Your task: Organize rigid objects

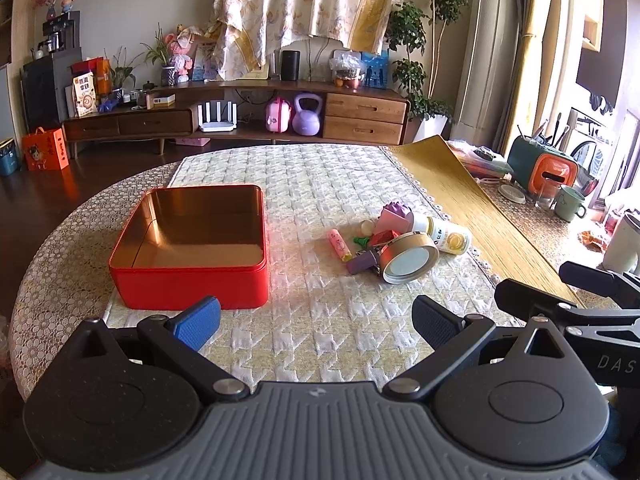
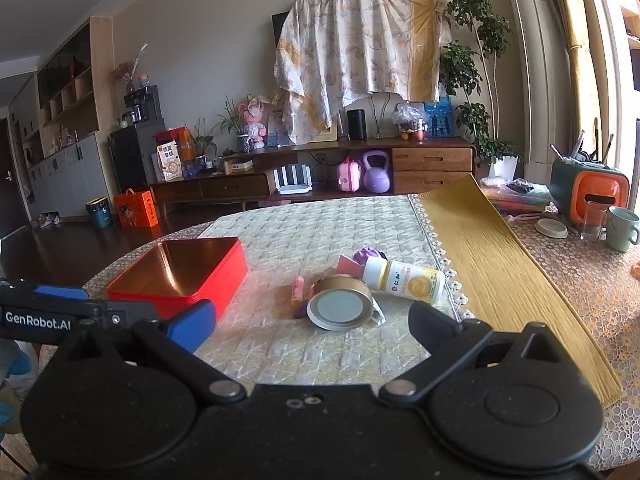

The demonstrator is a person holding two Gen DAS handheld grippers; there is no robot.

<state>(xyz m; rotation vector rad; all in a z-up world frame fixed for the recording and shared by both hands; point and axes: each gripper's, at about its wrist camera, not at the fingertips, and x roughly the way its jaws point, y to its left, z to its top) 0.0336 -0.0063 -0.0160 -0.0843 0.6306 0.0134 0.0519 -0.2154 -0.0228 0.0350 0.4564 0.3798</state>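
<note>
An empty red tin box point(image 1: 188, 248) with a gold inside stands on the quilted cloth; it also shows in the right wrist view point(image 2: 180, 276). To its right lies a pile: a round gold tin point(image 1: 410, 257) point(image 2: 340, 304), a white and yellow bottle point(image 1: 444, 234) point(image 2: 406, 280), a pink tube point(image 1: 340, 245) point(image 2: 297, 290), a purple block point(image 1: 362, 263) and a pink and purple toy point(image 1: 394, 214). My left gripper point(image 1: 316, 322) is open and empty, in front of the box. My right gripper point(image 2: 312, 326) is open and empty, just short of the gold tin.
A yellow mat point(image 1: 468, 200) lies right of the cloth. Behind it stand a green mug point(image 2: 622, 228), a glass point(image 2: 594, 222) and an orange and green holder point(image 2: 588, 192). The right gripper's body point(image 1: 580, 300) sits at the left view's right edge. The table's edge curves round at the left.
</note>
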